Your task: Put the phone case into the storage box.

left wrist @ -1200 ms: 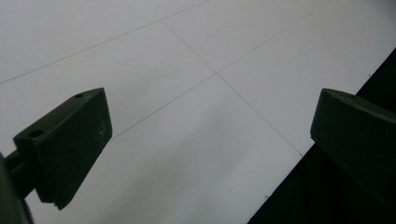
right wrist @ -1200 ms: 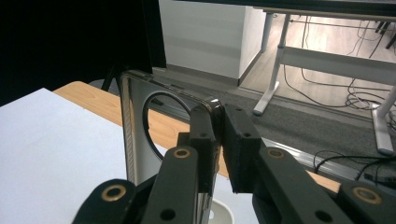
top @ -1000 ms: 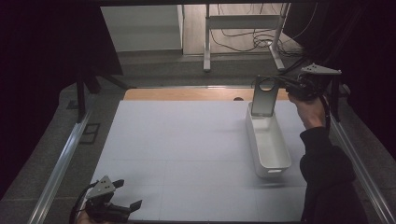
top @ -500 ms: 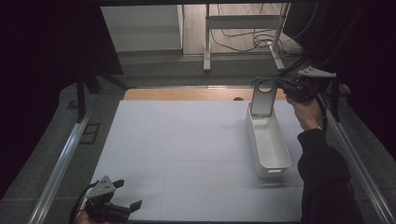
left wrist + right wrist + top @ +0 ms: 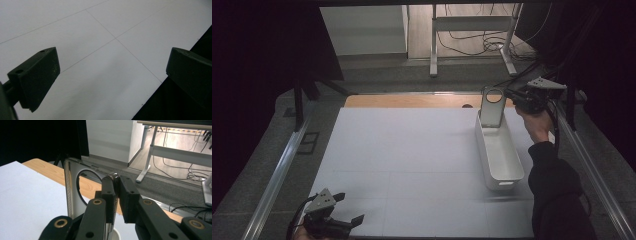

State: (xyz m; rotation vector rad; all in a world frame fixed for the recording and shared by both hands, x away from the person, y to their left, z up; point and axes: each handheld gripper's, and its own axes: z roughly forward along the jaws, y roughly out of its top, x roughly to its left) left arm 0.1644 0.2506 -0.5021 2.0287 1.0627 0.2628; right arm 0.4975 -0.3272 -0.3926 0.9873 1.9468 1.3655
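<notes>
White table (image 5: 412, 150) | right gripper (image 5: 512, 97) jaws clamped on phone case (image 5: 493, 107) above bin (image 5: 499, 152) | left gripper (image 5: 349, 210) jaws wide, empty

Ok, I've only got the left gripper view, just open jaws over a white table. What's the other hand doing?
Observer: The right gripper is shut on the edge of a phone case, which it holds upright.
Operator: Where is that over the table?
Observer: At the far end of a long white bin on the table's right side. I can't tell whether the case touches it.
Operator: And where's my left gripper from there?
Observer: The left gripper is at the near left corner, well apart from the bin.
</notes>
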